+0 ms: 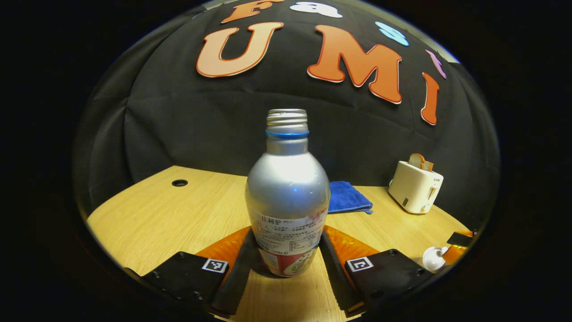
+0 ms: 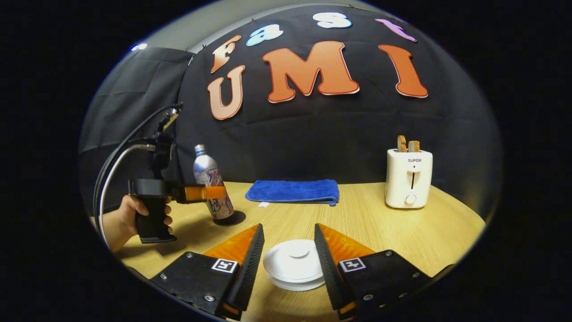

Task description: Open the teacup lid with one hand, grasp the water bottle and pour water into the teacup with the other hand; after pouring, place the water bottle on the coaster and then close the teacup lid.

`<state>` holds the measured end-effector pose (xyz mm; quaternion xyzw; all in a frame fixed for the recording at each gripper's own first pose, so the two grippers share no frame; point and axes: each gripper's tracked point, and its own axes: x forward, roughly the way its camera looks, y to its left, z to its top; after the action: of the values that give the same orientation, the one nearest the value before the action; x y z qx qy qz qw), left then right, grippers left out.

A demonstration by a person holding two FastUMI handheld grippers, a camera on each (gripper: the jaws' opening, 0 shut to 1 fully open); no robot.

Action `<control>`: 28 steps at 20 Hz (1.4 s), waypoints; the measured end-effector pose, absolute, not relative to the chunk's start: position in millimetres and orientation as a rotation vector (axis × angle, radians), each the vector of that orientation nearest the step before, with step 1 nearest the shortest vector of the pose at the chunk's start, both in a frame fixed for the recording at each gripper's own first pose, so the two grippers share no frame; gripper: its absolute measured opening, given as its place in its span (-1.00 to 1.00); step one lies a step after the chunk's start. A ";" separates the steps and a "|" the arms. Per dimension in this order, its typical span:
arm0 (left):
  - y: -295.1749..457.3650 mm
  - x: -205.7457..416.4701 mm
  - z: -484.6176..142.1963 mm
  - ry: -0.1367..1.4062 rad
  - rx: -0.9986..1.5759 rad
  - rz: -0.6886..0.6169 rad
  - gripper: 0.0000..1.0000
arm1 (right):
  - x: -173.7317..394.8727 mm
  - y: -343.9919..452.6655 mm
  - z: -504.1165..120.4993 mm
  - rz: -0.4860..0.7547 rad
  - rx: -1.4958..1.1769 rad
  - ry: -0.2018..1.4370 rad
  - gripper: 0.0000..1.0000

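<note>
A silver water bottle with no cap stands upright between the fingers of my left gripper, which press on its labelled lower part from both sides. In the right gripper view that bottle and the left gripper are at the left, held by a person's hand; a dark round patch lies at the bottle's foot, coaster or shadow I cannot tell. The white teacup lid sits on the teacup. My right gripper is open, one finger on each side of the lid.
A folded blue cloth lies at the back of the wooden table. A white toaster with bread in it stands at the back right. The teacup is low at the right in the left gripper view.
</note>
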<state>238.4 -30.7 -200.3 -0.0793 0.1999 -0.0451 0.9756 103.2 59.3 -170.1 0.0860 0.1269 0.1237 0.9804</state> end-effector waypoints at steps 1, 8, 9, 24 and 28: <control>-29.8 241.6 -205.0 0.413 -0.168 -0.088 0.59 | 102.9 55.4 -163.9 0.244 0.176 0.241 0.41; -32.2 260.9 -222.4 0.457 -0.109 -0.079 0.59 | 93.5 32.5 -145.0 0.217 0.184 0.209 0.60; -31.6 262.7 -221.8 0.449 -0.105 -0.077 0.62 | 91.4 29.4 -147.9 0.213 0.183 0.221 0.61; -39.9 235.5 -183.9 0.413 -0.135 -0.115 0.92 | 72.1 21.0 -112.2 0.182 0.168 0.185 0.68; -38.7 193.4 -151.8 0.348 -0.129 -0.113 0.92 | 60.0 25.1 -89.7 0.174 0.155 0.138 0.68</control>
<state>193.4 -38.7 -151.8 -0.0643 0.1728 -0.0563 0.9812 60.0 25.1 -89.7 0.0771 0.0688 0.0867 0.9909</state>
